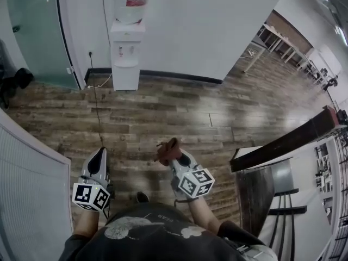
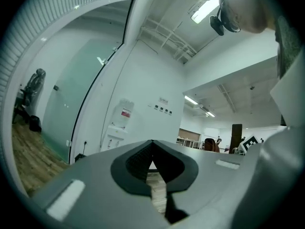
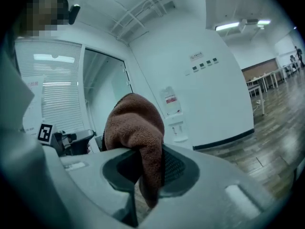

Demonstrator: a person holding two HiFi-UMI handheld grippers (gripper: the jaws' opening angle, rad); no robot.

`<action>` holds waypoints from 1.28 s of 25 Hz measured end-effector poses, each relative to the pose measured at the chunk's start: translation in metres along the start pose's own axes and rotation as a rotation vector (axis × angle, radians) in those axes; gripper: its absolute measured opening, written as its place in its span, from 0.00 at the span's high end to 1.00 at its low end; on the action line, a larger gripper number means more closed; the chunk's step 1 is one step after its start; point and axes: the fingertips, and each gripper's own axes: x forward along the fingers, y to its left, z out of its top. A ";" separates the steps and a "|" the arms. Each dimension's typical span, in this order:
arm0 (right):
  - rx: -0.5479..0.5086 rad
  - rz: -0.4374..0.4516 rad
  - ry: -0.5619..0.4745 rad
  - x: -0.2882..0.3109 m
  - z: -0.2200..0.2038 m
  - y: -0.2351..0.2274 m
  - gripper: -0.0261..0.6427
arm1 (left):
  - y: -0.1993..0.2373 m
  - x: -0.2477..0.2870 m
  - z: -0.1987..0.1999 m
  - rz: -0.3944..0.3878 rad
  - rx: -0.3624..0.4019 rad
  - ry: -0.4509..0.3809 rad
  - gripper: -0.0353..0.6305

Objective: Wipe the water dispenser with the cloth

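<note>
A white water dispenser with a bottle on top stands against the far white wall, well ahead of both grippers; it shows small in the left gripper view and in the right gripper view. My right gripper is shut on a brown cloth, which bunches up over the jaws. My left gripper is shut with nothing between its jaws. Both are held low, near the person's body.
Wood-plank floor stretches between me and the dispenser. A black cable runs across it from a wall socket. A glass door is at left, a slatted white panel near left, a dark railing at right.
</note>
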 end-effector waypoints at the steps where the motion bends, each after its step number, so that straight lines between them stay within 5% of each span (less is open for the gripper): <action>1: 0.006 -0.004 -0.009 -0.001 0.002 -0.005 0.88 | -0.003 0.004 0.002 0.005 0.007 -0.009 0.92; 11: 0.085 -0.028 0.021 0.012 -0.006 -0.074 0.88 | 0.004 0.049 0.008 0.121 0.087 -0.077 0.92; 18: 0.131 -0.049 0.038 0.061 0.000 -0.100 0.87 | 0.016 0.098 0.009 0.076 0.140 -0.032 0.92; 32: 0.112 -0.091 0.021 0.305 0.093 -0.165 0.87 | 0.156 0.314 0.002 0.026 0.068 0.040 0.92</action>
